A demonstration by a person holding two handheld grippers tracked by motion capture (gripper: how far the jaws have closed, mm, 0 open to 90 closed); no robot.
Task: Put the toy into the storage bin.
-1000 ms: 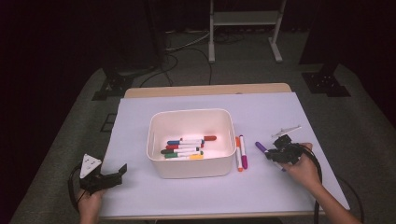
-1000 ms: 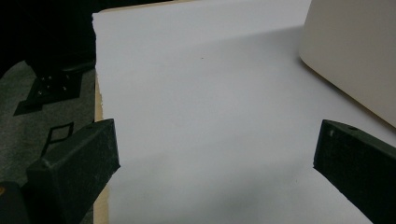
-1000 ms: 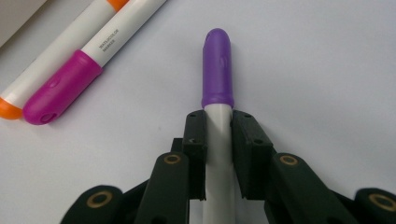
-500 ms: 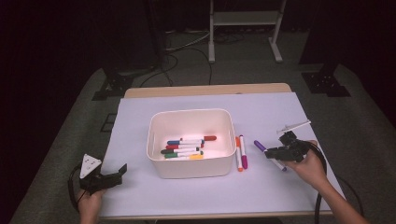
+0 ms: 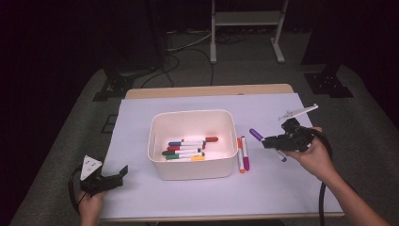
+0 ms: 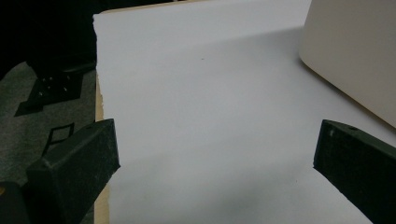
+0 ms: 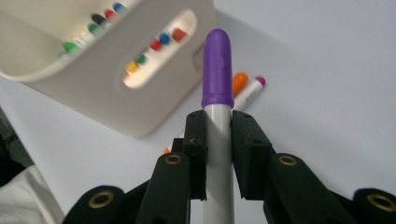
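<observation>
Markers (image 5: 187, 149) in bin (image 5: 192, 169)

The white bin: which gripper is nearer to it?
Left, narrowly. The left gripper sits off the white bin's front-left corner; the right gripper is farther right, beyond two markers.
</observation>
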